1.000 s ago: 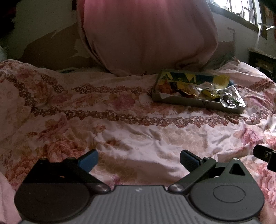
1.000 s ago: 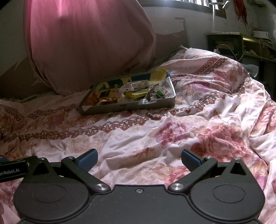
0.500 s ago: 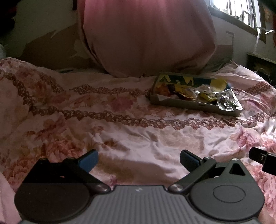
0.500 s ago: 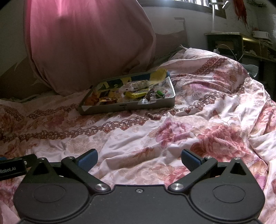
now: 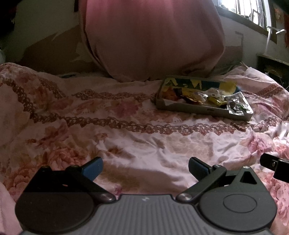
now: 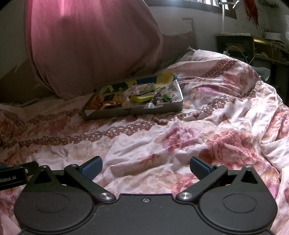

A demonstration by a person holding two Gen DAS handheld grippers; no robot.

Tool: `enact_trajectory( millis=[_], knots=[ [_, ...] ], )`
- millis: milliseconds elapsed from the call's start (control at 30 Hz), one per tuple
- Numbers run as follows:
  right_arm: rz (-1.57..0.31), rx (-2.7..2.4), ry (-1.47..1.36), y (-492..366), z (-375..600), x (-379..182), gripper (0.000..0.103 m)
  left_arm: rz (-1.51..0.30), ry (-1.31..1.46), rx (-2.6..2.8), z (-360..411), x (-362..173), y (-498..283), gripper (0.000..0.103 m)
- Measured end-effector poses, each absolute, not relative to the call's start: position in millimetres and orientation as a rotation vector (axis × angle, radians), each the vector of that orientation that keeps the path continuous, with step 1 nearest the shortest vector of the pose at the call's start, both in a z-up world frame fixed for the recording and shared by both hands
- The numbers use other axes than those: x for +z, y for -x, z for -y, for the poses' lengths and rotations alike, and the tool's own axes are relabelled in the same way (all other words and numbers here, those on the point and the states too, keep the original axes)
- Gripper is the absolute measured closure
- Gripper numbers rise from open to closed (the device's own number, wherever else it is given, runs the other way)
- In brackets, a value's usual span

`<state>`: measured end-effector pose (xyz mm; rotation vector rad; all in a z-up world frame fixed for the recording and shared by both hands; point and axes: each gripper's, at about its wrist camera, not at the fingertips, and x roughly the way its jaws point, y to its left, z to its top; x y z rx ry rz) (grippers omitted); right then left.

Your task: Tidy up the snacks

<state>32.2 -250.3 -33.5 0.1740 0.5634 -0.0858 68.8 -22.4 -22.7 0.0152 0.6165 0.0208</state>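
Both wide open and holding nothing: left gripper (image 5: 145, 167) and right gripper (image 6: 145, 166), low over the floral bedspread (image 6: 180, 137); snack tin (image 6: 133, 109) well ahead on the bed, before the pink pillow (image 6: 90, 45), full of mixed wrappers; better to approach level and slow, pick one wrapper (image 6: 144, 96) only, since soft bedding probably tips the tin; no obstacle between; desk (image 6: 252, 43) far right.

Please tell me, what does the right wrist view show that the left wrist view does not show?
Only the right wrist view shows the dark desk beside the bed and a green candy in the tray. Only the left wrist view shows the bright window. Both show the snack tray on the floral bedspread, the pink pillow, and open, empty fingers.
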Motion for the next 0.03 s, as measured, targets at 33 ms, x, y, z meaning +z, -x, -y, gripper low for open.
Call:
enact_trajectory(
  millis=[33],
  knots=[
    [-0.564,-0.086,-0.174,-32.4,250.0,-33.5,0.001,-0.618,-0.015,0.022,22.5,-22.8,-69.1,0.000]
  ],
)
